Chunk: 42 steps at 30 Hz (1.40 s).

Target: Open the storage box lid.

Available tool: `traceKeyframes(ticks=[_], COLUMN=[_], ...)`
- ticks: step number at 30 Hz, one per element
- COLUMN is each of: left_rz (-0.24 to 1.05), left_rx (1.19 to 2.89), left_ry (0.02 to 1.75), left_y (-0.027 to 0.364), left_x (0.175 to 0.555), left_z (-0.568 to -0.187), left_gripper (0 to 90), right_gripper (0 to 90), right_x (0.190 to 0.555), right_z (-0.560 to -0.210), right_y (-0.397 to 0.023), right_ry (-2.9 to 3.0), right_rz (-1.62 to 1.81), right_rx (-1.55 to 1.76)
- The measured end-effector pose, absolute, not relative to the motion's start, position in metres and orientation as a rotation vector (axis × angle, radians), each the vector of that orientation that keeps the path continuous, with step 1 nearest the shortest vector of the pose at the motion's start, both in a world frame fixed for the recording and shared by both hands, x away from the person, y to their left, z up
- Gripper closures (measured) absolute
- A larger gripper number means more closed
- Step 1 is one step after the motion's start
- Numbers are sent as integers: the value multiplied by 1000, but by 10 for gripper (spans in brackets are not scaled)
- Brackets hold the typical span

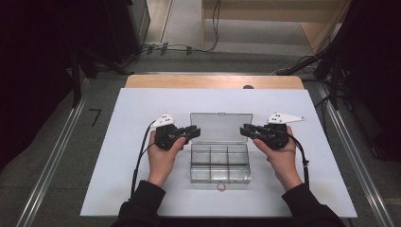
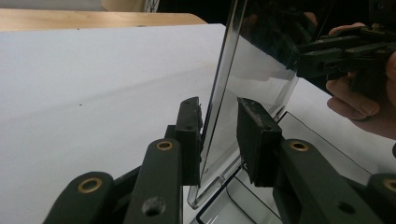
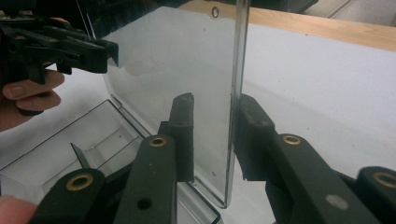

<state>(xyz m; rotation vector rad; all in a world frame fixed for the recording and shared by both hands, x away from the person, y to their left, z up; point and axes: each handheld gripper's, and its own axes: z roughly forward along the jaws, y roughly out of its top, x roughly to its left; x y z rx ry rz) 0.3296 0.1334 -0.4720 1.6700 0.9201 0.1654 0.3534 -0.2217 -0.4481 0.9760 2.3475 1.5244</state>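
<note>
Nearest the person, two dark sleeves come in over the white table (image 1: pixel 118 189), each hand wrapped around a black gripper. Between the hands lies a clear plastic compartment box (image 1: pixel 220 163), its base flat on the table with dividers splitting it into small cells and a small ring tab at its near edge. The box's lid (image 1: pixel 221 126) stands raised, hinged at the far side of the base. The left gripper (image 1: pixel 193 132) reaches in from the left to the lid's left edge; in the left gripper view its jaws straddle that edge (image 2: pixel 219 116), one pad right against the plastic and the other a little way off it, so the jaws are narrowed around the lid but not clamped. The right gripper (image 1: pixel 246 131) mirrors it at the lid's right edge (image 3: pixel 237 93), with the edge between its jaws and a small gap visible at each pad. Beyond the table's far wooden rim (image 1: pixel 213 81) cables trail across a grey floor.
</note>
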Motion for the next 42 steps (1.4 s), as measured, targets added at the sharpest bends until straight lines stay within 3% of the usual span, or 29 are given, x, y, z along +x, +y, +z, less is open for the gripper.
traceKeyframes(ticks=[26,42], left_rz=[138,100], left_rx=[1619,1605], left_ry=[984,1017], left_y=[134,135], left_x=[349,355], left_z=[-479,-489], left_gripper=[737,724], right_gripper=[700,647], right_x=[379,380], right_z=[-460,-476], right_y=[-223,-222], right_ry=[2316,2271], right_rz=[1618,1611], right_rx=[1084,1122])
